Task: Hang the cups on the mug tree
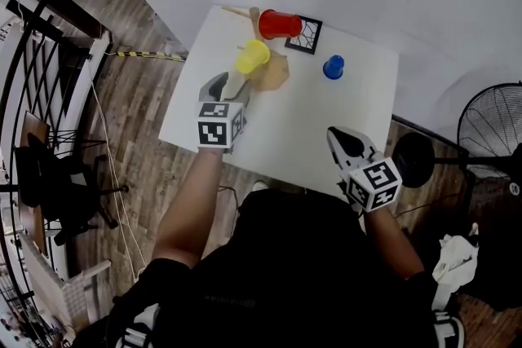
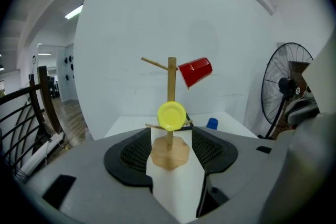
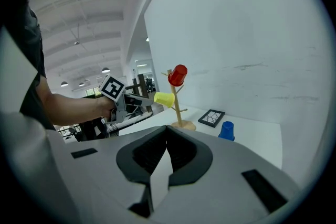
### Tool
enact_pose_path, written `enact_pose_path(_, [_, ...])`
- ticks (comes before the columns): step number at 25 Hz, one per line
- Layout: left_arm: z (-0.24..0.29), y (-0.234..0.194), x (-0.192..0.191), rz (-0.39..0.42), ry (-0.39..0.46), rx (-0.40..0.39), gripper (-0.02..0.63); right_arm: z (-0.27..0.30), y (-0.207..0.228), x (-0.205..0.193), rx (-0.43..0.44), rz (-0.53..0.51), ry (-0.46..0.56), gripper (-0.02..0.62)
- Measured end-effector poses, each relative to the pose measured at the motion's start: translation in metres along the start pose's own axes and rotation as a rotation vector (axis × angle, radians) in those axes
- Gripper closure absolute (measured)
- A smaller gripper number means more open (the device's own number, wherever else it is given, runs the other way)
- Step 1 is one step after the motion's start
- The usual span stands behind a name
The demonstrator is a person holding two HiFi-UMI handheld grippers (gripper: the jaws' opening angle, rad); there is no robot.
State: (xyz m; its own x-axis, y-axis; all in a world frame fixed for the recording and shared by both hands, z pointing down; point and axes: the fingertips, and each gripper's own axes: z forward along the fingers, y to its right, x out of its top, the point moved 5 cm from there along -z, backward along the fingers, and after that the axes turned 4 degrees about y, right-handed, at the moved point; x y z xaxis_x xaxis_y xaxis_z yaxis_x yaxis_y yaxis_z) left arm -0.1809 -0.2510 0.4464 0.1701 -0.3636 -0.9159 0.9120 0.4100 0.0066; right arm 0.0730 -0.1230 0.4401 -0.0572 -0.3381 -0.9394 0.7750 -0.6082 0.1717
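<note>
Here, left gripper (image 1: 228, 88) tilted toward mug tree (image 1: 270, 72), fingers (image 2: 131, 155) apart, right gripper (image 1: 343, 139) fingers (image 3: 185, 155) closed.

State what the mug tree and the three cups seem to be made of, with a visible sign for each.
Mug tree: likely wood, matt pale tan trunk, pegs and base. Red cup, yellow cup, blue cup: probably plastic, each one flat, saturated colour; finish looks smooth, though too small to be sure.

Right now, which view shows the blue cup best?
Right gripper view: the blue cup stands whole, side-on, unobstructed. Head view shows the cup from above, small. Left gripper view catches only its top behind a jaw.
</note>
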Motion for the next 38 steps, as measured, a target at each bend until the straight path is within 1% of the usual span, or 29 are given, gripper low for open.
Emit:
enact_pose_path(7, [-0.028, 0.012, -0.006, -0.026, 0.026, -0.048, 0.377, 0.01, 0.001, 0.003, 0.019, -0.008, 0.0, 0.588])
enact_pose_path(9, [-0.038, 0.017, -0.008, -0.035, 0.033, -0.063, 0.394, 0.014, 0.001, 0.005, 0.024, -0.012, -0.002, 0.588])
enact_pose_path(13, [-0.056, 0.027, -0.013, -0.049, 0.037, -0.079, 0.448, 0.019, 0.0, 0.008, 0.032, -0.016, -0.006, 0.588])
enact_pose_path(16, [-0.066, 0.035, -0.019, -0.064, 0.035, -0.094, 0.46, 0.022, 0.001, 0.009, 0.036, -0.021, -0.008, 0.588])
enact_pose_path(18, [-0.072, 0.041, -0.022, -0.059, 0.034, -0.101, 0.469, 0.024, 0.001, 0.009, 0.038, -0.022, -0.008, 0.588])
enact_pose_path(23, [-0.079, 0.051, -0.034, -0.047, 0.01, -0.088, 0.55, 0.03, 0.008, 0.004, 0.025, -0.03, -0.022, 0.588])
enact_pose_path(26, [-0.082, 0.055, -0.039, -0.034, -0.006, -0.092, 0.584, 0.037, 0.016, 0.0, 0.017, -0.033, -0.041, 0.588])
enact_pose_path(30, [-0.085, 0.058, -0.039, -0.012, -0.016, -0.1, 0.589, 0.043, 0.026, -0.001, 0.006, -0.051, -0.054, 0.588])
enact_pose_path(34, [-0.087, 0.055, -0.041, -0.031, -0.026, -0.087, 0.589, 0.054, 0.04, -0.006, -0.023, -0.071, -0.065, 0.588])
enact_pose_path(38, [-0.09, 0.052, -0.04, -0.031, -0.029, -0.066, 0.589, 0.064, 0.063, -0.008, -0.064, -0.101, -0.084, 0.588])
